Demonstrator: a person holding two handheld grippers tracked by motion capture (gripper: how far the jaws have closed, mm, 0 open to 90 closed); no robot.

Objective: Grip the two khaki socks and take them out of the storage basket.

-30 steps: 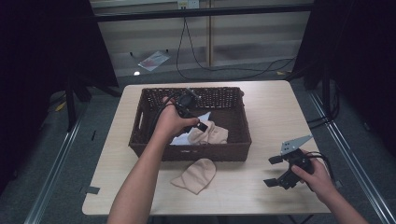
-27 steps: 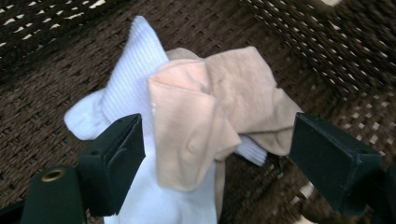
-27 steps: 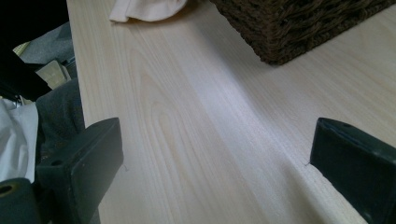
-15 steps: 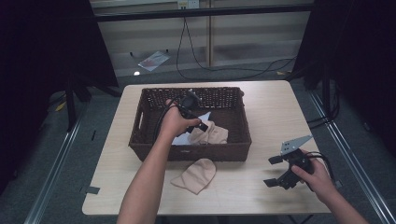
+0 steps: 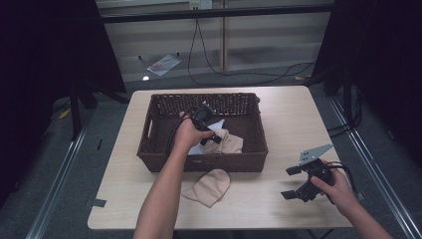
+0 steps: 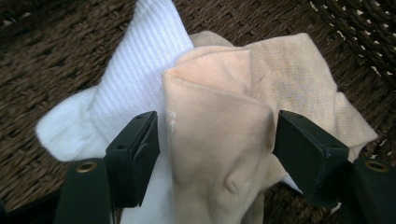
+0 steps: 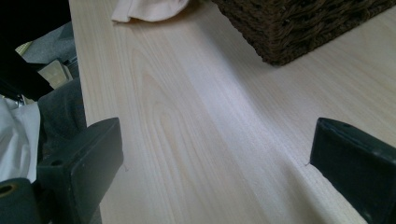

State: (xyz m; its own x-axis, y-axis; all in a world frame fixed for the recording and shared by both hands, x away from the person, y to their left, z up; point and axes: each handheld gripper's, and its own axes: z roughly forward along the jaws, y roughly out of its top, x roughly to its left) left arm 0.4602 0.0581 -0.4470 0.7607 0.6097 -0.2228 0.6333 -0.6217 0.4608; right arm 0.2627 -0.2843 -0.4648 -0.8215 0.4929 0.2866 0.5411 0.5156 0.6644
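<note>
The left hand-held gripper is sitting lower inside the wicker basket than a second ago, and its jaws have just been closing. They are now flanking a raised fold of the beige sock, one at 9 o'clock and one at 3 o'clock of it, spread but narrowing; the pads are not yet visibly pressing on the fabric. The beige sock is lying on the basket floor, partly over a white sock at its 10 o'clock (ribbed, folded). This is indicating that a grasp is under way, with lifting out as the likely next step. A second beige sock is resting on the counter at 6 o'clock of the basket. The right hand-held gripper is idling over the counter at 4 o'clock of the basket, spread and empty.
</note>
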